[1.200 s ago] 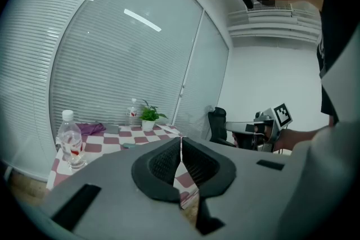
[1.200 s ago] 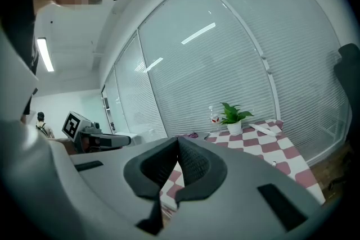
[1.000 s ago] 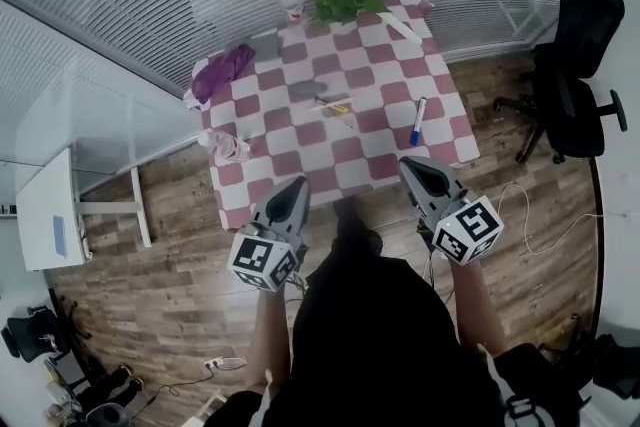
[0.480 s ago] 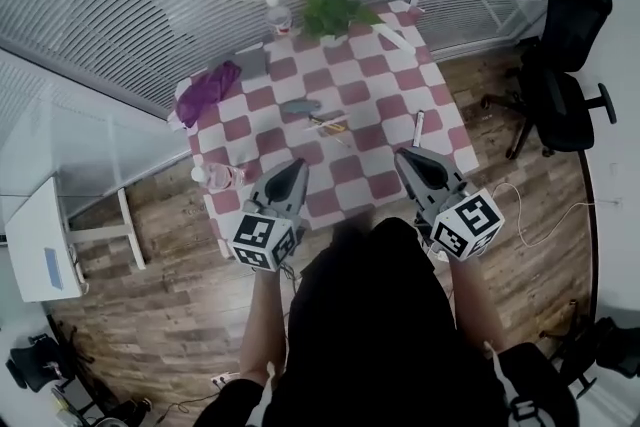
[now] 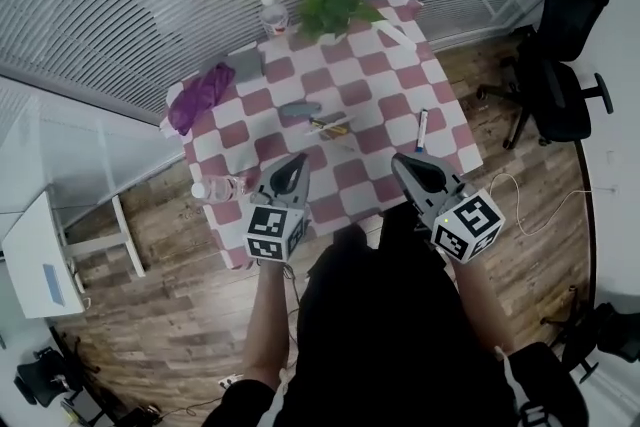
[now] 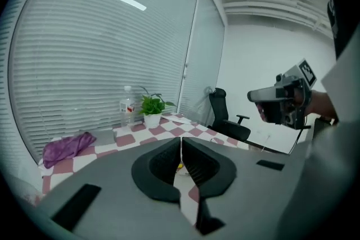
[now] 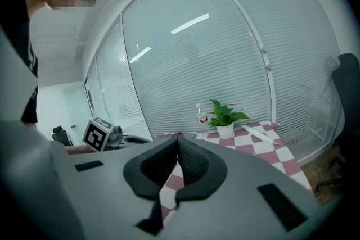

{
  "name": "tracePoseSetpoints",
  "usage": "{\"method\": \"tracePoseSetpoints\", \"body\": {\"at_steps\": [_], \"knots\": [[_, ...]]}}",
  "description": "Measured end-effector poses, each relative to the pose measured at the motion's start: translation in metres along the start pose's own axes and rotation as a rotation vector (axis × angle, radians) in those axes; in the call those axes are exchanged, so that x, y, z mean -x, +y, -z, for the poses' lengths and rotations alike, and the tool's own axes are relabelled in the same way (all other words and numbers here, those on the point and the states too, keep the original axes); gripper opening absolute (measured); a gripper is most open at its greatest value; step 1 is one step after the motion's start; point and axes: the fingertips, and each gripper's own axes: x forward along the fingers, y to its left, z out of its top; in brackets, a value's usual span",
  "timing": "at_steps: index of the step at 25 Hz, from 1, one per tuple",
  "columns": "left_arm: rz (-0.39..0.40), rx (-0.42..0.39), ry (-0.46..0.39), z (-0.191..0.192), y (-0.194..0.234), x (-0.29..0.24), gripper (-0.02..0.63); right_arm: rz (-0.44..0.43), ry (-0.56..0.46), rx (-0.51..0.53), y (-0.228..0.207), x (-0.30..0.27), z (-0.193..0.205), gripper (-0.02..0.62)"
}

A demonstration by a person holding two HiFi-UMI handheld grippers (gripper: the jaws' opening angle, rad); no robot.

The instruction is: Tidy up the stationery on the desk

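A desk under a red-and-white checked cloth (image 5: 390,85) carries the stationery. A grey pouch (image 5: 298,108) lies near the middle, with some pens (image 5: 331,125) just right of it. A blue-capped marker (image 5: 420,128) lies near the right edge and a white strip (image 5: 392,33) at the far right corner. My left gripper (image 5: 298,159) hovers over the near edge, jaws shut and empty, as the left gripper view (image 6: 181,139) also shows. My right gripper (image 5: 399,161) is level with it, just short of the marker, shut and empty (image 7: 179,136).
A purple cloth (image 5: 200,95) and a grey pad (image 5: 246,65) lie at the far left. A water bottle (image 5: 270,13) and a potted plant (image 5: 330,3) stand at the back. Another bottle (image 5: 216,188) lies at the near left corner. A black office chair (image 5: 560,55) stands to the right.
Both grippers have moved forward, from short of the desk to over its near edge. The desk now sits closer under them. Both stay shut.
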Motion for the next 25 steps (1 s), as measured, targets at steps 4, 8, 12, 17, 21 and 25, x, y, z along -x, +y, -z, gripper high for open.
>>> {"method": "tracePoseSetpoints", "body": {"at_steps": [4, 8, 12, 17, 21, 25], "knots": [[0.013, -0.037, 0.023, 0.000, 0.006, -0.017, 0.035, -0.001, 0.021, -0.001, -0.002, -0.004, 0.000, 0.021], [0.036, -0.092, 0.071, 0.007, 0.010, -0.041, 0.035, 0.023, 0.037, -0.015, -0.013, -0.006, 0.001, 0.021], [0.072, -0.113, 0.122, 0.019, 0.014, -0.063, 0.035, 0.037, 0.050, -0.023, -0.021, -0.009, 0.006, 0.021], [0.094, -0.119, 0.176, 0.031, 0.017, -0.087, 0.044, 0.053, 0.059, -0.043, -0.034, -0.014, 0.012, 0.020], [0.115, -0.155, 0.235, 0.044, 0.018, -0.109, 0.110, 0.057, 0.071, -0.062, -0.040, -0.019, 0.018, 0.020], [0.125, -0.234, 0.325, 0.065, 0.021, -0.130, 0.146, 0.061, 0.091, -0.074, -0.046, -0.023, 0.023, 0.021]]}}
